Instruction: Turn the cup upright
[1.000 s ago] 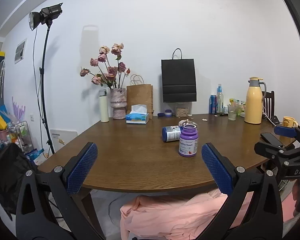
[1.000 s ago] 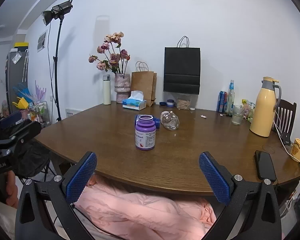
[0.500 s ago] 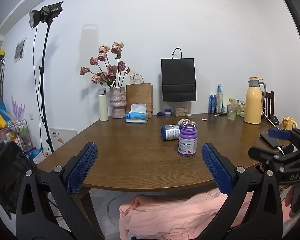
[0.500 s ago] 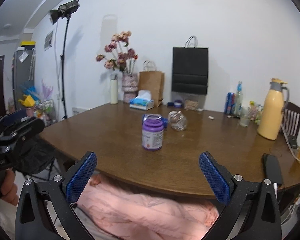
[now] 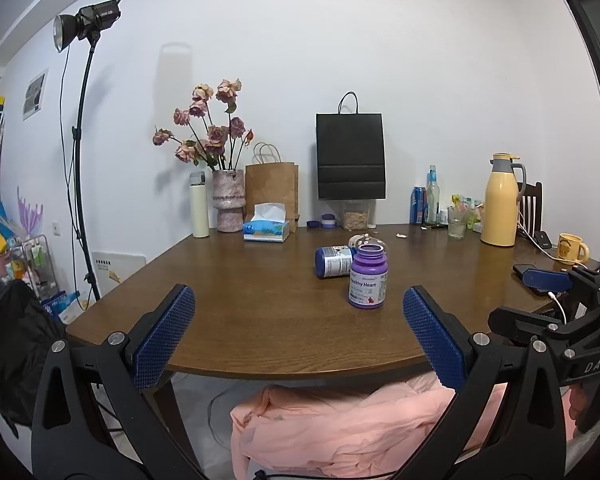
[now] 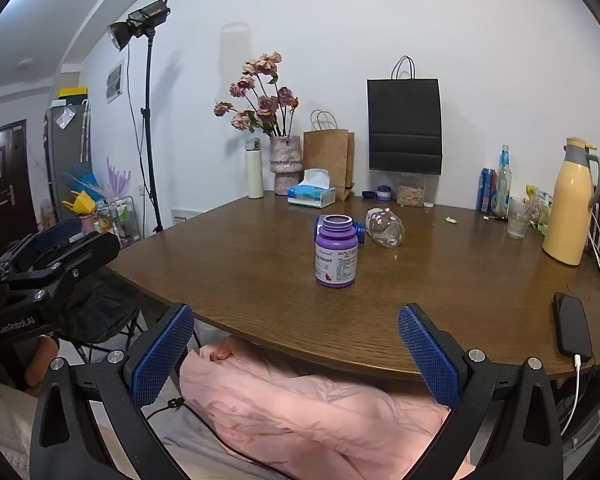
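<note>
A clear glass cup (image 6: 385,232) with pink specks lies on its side on the brown table (image 6: 440,280), just behind an upright purple bottle (image 6: 336,254). From the left wrist the cup (image 5: 357,239) is mostly hidden by that purple bottle (image 5: 368,276). A blue-capped bottle (image 5: 334,262) lies on its side beside it. My left gripper (image 5: 298,312) is open and empty, held before the table's near edge. My right gripper (image 6: 296,320) is open and empty too, also short of the edge. Each gripper shows in the other's view: the right gripper (image 5: 552,300), the left gripper (image 6: 56,248).
At the back stand a flower vase (image 6: 285,164), a tissue box (image 6: 311,194), paper bags (image 6: 404,124) and a white flask (image 6: 254,168). A yellow jug (image 6: 570,204), a drinking glass (image 6: 518,222), a phone (image 6: 572,330) and a yellow mug (image 5: 572,249) are at the right. Pink cloth (image 6: 300,408) lies below the edge.
The right wrist view has swung leftward, so the purple bottle and cup sit further right in it. The left gripper has hardly moved. Both stay open.
</note>
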### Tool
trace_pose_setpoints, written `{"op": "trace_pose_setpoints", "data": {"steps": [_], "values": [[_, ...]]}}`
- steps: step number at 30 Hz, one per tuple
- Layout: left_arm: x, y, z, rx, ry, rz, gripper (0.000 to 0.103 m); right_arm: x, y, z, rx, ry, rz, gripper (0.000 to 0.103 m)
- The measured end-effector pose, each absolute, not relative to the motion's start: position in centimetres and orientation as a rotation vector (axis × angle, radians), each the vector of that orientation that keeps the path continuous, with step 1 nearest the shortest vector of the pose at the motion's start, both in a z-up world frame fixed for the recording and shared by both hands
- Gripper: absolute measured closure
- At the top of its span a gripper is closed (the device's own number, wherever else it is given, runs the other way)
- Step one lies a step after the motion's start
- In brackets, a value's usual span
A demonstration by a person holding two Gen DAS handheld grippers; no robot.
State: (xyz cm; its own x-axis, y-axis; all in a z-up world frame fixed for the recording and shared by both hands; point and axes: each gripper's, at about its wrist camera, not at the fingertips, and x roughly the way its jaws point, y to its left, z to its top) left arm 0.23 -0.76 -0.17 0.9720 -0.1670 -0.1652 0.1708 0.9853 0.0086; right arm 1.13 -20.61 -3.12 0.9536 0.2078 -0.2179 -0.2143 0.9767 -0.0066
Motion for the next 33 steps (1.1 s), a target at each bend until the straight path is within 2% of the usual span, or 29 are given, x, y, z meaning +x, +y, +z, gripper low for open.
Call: {"op": "trace_pose_setpoints", "data": {"steps": [33], "values": [[0.10,-0.92,-0.12,0.025,0.166,-0.171,0.000,1.24,-20.96,-3.37,-0.029,0.239,0.159,0.000]]}}
